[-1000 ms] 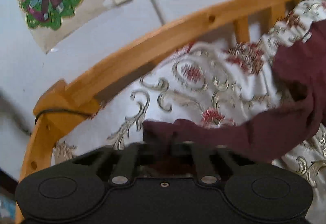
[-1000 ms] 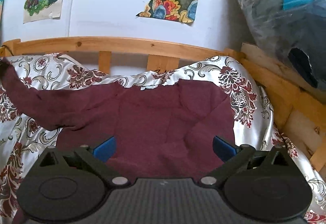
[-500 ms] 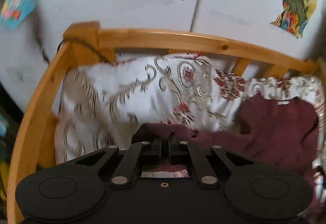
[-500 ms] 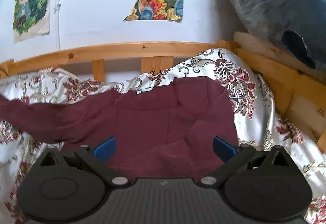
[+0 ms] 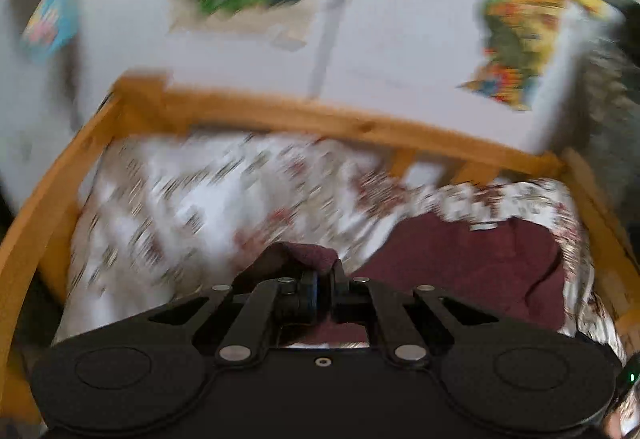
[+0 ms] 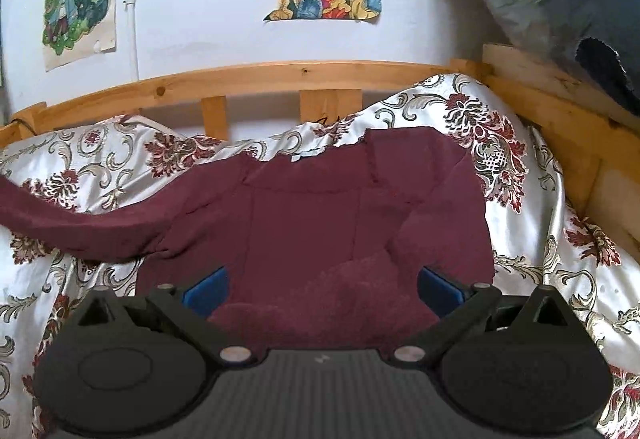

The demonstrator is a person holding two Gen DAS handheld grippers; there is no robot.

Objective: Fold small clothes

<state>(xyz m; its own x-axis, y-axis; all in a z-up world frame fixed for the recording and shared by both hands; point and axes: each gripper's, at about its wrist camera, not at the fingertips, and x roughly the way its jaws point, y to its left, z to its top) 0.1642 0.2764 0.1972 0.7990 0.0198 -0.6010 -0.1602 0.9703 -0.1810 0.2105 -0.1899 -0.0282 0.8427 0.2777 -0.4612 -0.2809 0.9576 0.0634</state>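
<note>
Two grippers: left gripper (image 5: 325, 281), pinching the sleeve (image 6: 80, 227) of the maroon garment (image 6: 320, 223) on the bed (image 6: 500, 143), has carried it up and inward; right gripper (image 6: 322, 289) hovers spread. Sleeve fold under way.

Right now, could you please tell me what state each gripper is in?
Left gripper: closed on the sleeve end of the maroon garment.
Right gripper: open, holding nothing, over the garment.

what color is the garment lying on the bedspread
The garment is dark maroon, plain with no pattern. It shows best in the right wrist view.
</note>
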